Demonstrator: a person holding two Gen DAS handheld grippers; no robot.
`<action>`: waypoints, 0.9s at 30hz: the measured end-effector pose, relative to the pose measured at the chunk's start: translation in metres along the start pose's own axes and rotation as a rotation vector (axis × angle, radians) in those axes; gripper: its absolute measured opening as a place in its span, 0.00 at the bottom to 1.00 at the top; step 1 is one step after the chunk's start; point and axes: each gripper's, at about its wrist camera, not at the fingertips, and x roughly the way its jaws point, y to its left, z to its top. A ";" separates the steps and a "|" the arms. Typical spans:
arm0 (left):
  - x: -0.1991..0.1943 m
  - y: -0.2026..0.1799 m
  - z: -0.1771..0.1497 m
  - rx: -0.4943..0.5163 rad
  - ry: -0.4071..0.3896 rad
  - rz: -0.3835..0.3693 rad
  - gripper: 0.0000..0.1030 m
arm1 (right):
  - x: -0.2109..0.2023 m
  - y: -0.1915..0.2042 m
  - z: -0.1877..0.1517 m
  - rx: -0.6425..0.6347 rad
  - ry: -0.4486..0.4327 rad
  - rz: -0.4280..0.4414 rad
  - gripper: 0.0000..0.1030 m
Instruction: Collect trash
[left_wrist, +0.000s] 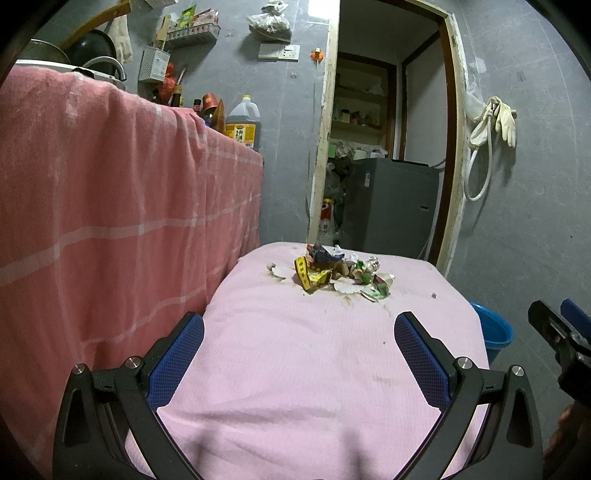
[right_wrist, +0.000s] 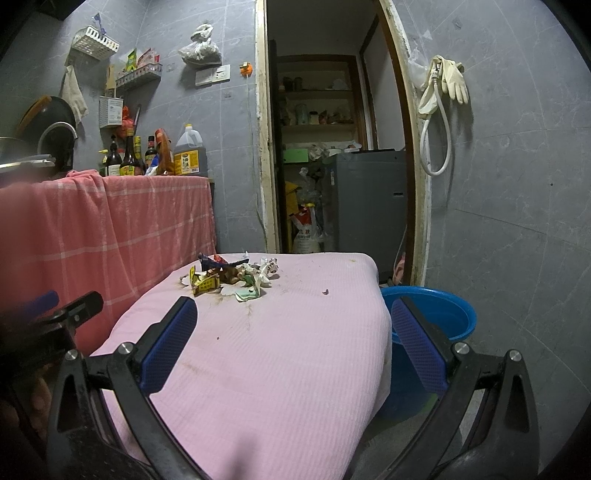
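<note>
Hovering over the pink-covered surface (left_wrist: 295, 369), your left hand-held gripper (left_wrist: 299, 325) and right hand-held gripper (right_wrist: 293, 314) both gape empty; the trash pile (left_wrist: 328, 273) sits at the far end, blue basin (right_wrist: 443, 310) just beside the surface

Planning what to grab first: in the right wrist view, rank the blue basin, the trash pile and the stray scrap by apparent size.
1. blue basin, though nearer the camera
2. trash pile
3. stray scrap, clearly smallest
</note>
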 end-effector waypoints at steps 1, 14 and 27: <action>0.001 -0.002 0.002 0.000 -0.004 0.002 0.98 | 0.001 0.001 0.000 -0.002 0.000 0.001 1.00; 0.015 0.012 0.026 -0.033 -0.043 0.032 0.98 | 0.040 0.010 0.024 -0.038 -0.038 0.059 1.00; 0.043 0.034 0.048 -0.041 -0.093 0.098 0.98 | 0.090 0.023 0.049 -0.088 -0.088 0.133 1.00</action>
